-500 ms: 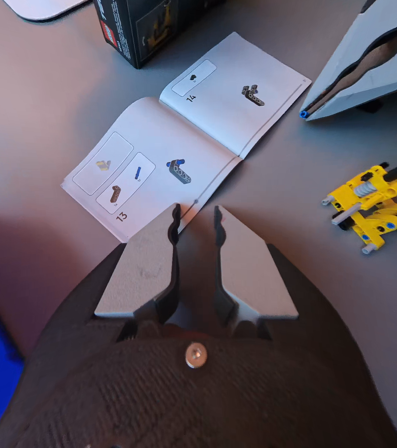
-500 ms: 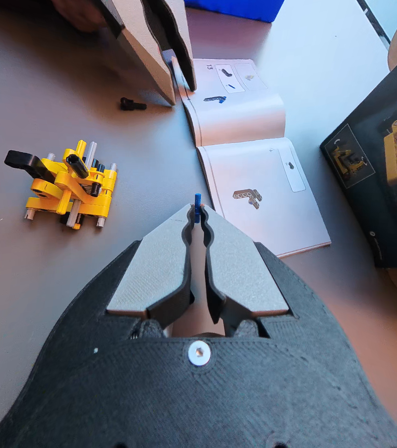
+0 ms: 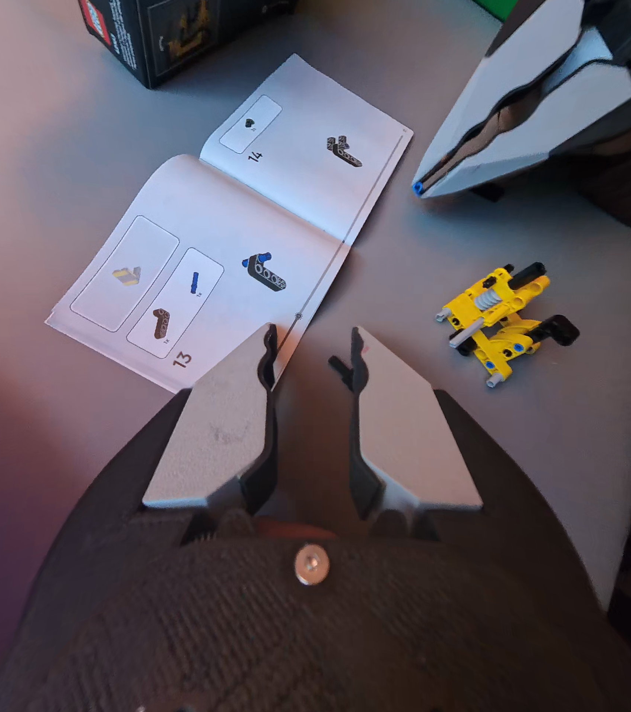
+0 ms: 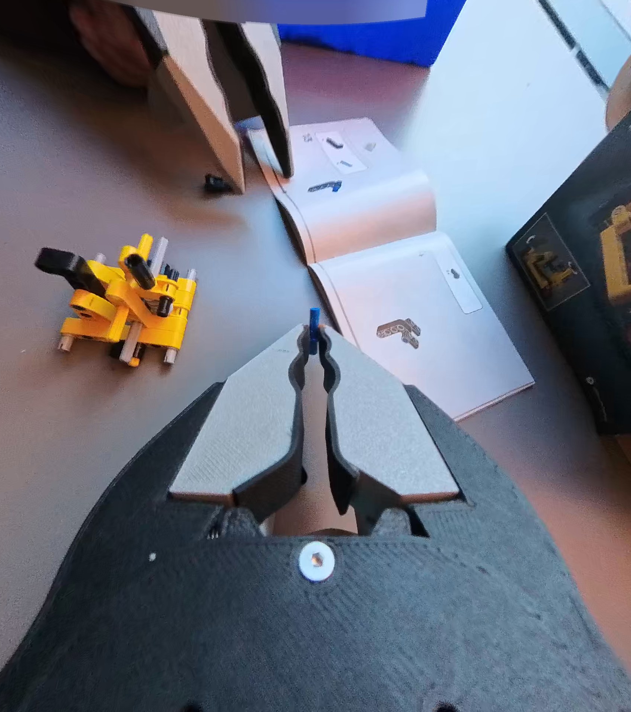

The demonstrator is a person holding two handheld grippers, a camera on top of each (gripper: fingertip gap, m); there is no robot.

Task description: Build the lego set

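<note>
My left gripper (image 3: 312, 334) is open and empty, low over the grey table at the near edge of the open instruction booklet (image 3: 229, 231). A small black piece (image 3: 339, 368) lies on the table against the inside of its right finger; in the right wrist view it (image 4: 216, 184) shows beside the left gripper (image 4: 263, 181). My right gripper (image 4: 313, 331) is shut on a blue pin (image 4: 313, 327) that sticks out past the tips; it also shows in the left wrist view (image 3: 418, 188). The yellow and black partial model (image 3: 498, 319) stands on the table to the right, and in the right wrist view (image 4: 125, 300) it is at the left.
The black set box (image 3: 159, 34) stands beyond the booklet, and is at the right edge in the right wrist view (image 4: 606, 285). A blue object (image 4: 364, 42) lies at the far table edge. A brown round surface (image 4: 630, 73) shows behind the box.
My left gripper has opened wider and shifted so the small black piece now shows between its fingers. The right gripper still holds the blue pin, about where it was.
</note>
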